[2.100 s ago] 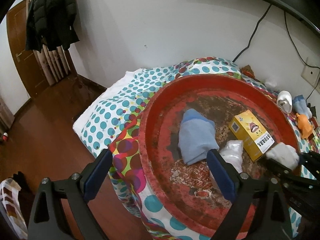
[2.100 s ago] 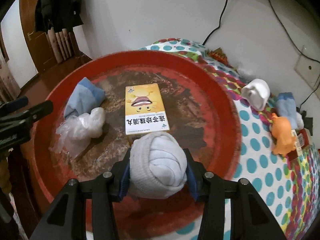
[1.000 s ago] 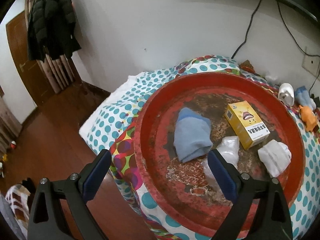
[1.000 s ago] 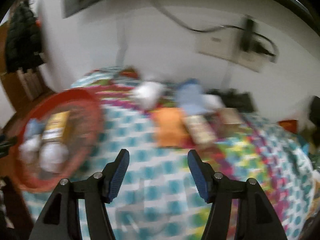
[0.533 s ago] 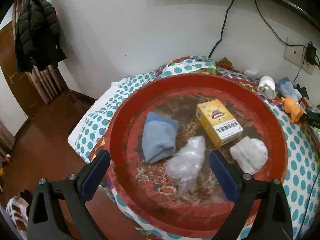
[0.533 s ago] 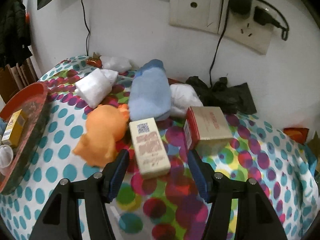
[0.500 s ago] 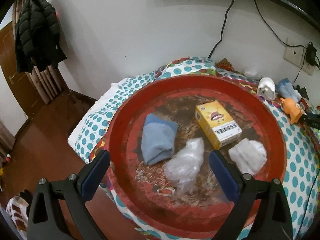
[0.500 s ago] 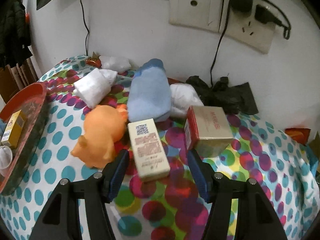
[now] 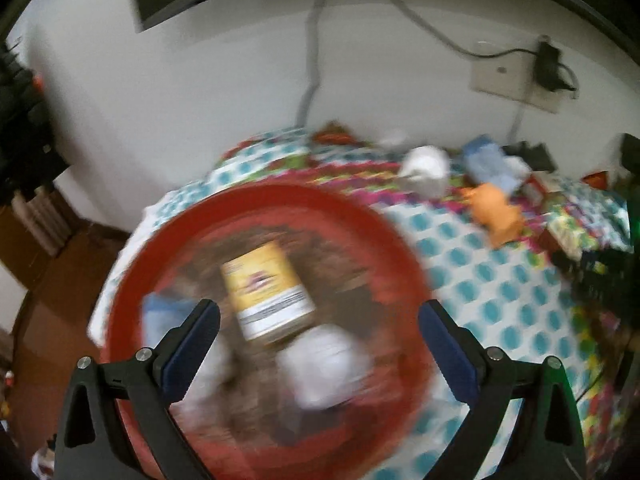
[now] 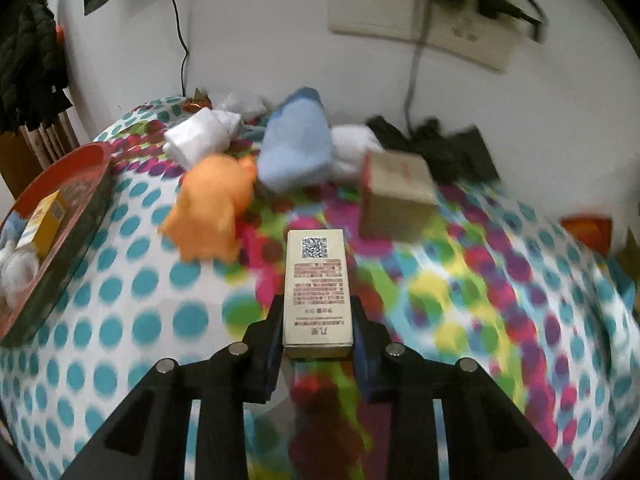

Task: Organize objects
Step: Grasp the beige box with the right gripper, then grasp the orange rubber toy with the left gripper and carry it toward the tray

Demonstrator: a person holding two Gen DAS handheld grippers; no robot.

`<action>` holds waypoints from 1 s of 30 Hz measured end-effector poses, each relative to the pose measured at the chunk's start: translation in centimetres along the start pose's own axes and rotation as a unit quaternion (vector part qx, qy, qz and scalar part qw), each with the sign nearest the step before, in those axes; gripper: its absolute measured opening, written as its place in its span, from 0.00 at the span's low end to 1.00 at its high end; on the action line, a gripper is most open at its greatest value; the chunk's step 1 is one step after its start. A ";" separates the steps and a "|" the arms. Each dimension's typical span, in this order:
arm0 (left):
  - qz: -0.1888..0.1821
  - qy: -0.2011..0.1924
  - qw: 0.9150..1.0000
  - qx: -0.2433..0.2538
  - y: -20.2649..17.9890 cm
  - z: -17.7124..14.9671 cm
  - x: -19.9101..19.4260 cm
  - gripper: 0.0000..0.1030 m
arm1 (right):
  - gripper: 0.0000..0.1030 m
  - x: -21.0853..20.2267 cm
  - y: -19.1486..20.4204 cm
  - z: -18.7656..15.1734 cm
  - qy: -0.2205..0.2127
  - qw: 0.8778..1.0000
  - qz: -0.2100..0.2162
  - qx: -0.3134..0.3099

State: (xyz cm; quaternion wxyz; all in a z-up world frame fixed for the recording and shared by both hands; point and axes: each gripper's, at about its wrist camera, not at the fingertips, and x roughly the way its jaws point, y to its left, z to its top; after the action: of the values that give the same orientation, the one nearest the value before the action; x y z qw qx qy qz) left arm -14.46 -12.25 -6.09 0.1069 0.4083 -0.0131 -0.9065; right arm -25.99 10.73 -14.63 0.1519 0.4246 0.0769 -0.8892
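Beige box (image 10: pixel 318 292) with a printed code sits pinched between the pads of the right hand-held gripper (image 10: pixel 318 334), above the dotted tabletop (image 10: pixel 120 320). Just beyond lie an orange toy (image 10: pixel 210 208), a blue sock (image 10: pixel 296 148) and a brown box (image 10: pixel 396 196). Left hand-held gripper (image 9: pixel 318 338) hangs spread wide over the red tray (image 9: pixel 384 248), where a yellow box (image 9: pixel 266 290) lies, all blurred.
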 end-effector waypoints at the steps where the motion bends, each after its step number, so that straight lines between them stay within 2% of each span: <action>1: -0.015 -0.002 1.000 0.001 -1.2 0.7 0.4 0.96 | 0.29 -0.7 -0.1 -0.8 0.000 1.000 -0.008 0.001; 2: -0.032 0.000 0.999 0.002 -2.5 1.3 0.9 0.97 | 0.29 -1.6 -0.2 -2.0 0.000 1.000 -0.014 0.004; 6: -0.062 0.032 0.998 0.011 -7.0 3.9 3.5 0.96 | 0.29 -4.3 -0.7 -5.3 0.000 1.000 -0.016 0.020; 9: -0.065 0.047 0.997 0.015 -9.9 5.9 5.5 0.96 | 0.29 -5.4 -1.0 -6.6 0.000 0.999 -0.019 0.027; 14: -0.071 0.086 0.994 0.004 -13.2 8.4 9.2 0.97 | 0.29 -5.7 -1.1 -6.8 0.003 0.999 -0.029 0.024; 18: -0.077 0.129 0.988 -0.025 -14.3 8.8 12.4 0.94 | 0.29 -5.8 -0.9 -6.8 0.003 0.999 -0.029 0.025; 20: -0.075 0.134 0.988 -0.023 -14.8 8.7 13.1 0.92 | 0.29 -5.9 -0.7 -6.8 0.003 0.999 -0.029 0.024; 21: -0.071 0.134 0.988 -0.017 -15.1 8.7 13.4 0.90 | 0.29 -5.8 -0.9 -6.8 0.003 0.999 -0.029 0.025; 23: -0.061 0.136 0.989 -0.004 -15.7 8.5 14.0 0.75 | 0.29 -5.8 -0.9 -6.8 0.003 0.999 -0.027 0.026; 24: -0.072 0.142 0.987 0.000 -15.9 8.4 14.3 0.72 | 0.29 -5.8 -0.9 -6.8 0.003 0.999 -0.026 0.028; 26: -0.092 0.145 0.985 -0.011 -16.0 8.3 14.7 0.57 | 0.29 -5.8 -0.8 -6.8 0.002 0.999 -0.022 0.031; 30: -0.082 0.137 0.987 -0.011 -16.7 8.2 14.3 0.53 | 0.29 -5.8 -0.9 -6.8 0.002 0.999 -0.021 0.032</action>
State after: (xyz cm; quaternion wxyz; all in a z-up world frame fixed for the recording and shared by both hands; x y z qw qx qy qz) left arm -32.81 0.59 -13.07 0.0375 0.5273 0.0456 -0.8476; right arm -17.85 14.63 -14.38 0.1196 0.4293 0.0580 -0.8933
